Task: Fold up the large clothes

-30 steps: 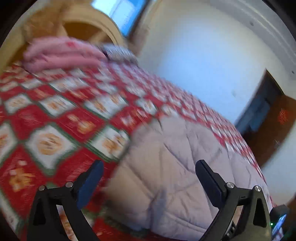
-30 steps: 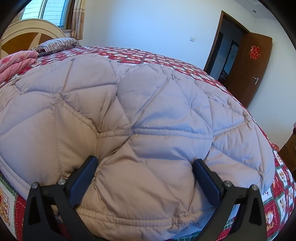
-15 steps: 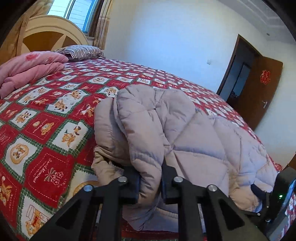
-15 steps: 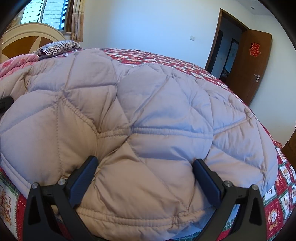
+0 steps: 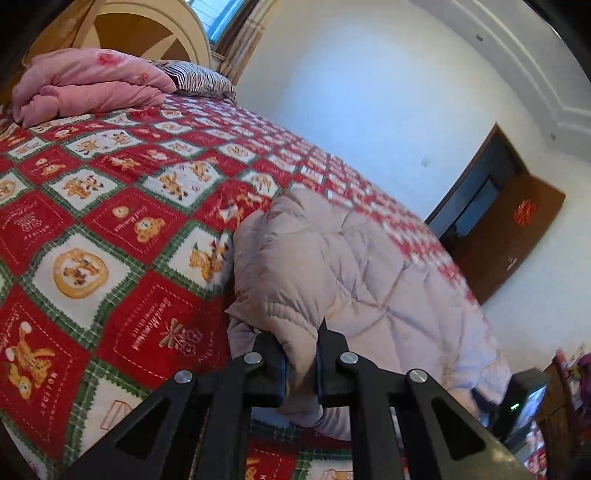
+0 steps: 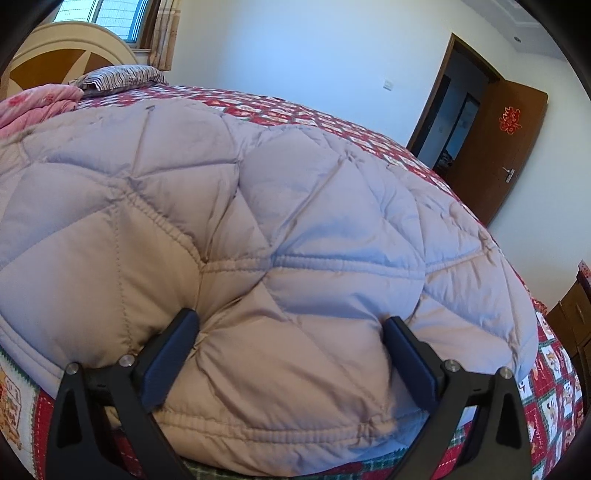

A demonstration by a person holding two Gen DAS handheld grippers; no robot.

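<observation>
A pale grey-lilac quilted down coat (image 5: 332, 266) lies on a bed with a red, green and white patterned bedspread (image 5: 110, 221). My left gripper (image 5: 301, 363) is shut on a fold of the coat's left edge and holds it slightly raised off the bedspread. In the right wrist view the coat (image 6: 277, 221) fills most of the frame. My right gripper (image 6: 291, 354) is open, its two fingers pressed against the near hem of the coat with the puffy fabric bulging between them. The right gripper's body (image 5: 524, 398) shows at the lower right of the left wrist view.
A folded pink quilt (image 5: 88, 85) and a striped pillow (image 5: 199, 77) lie by the wooden headboard (image 5: 140, 33). A brown door (image 6: 509, 147) stands open on the right wall. A wooden cabinet (image 6: 576, 317) is beside the bed's right edge.
My left gripper was open a second ago, then shut on the coat's left edge and has now tilted and shifted with the fold held. My right gripper stays open at the hem.
</observation>
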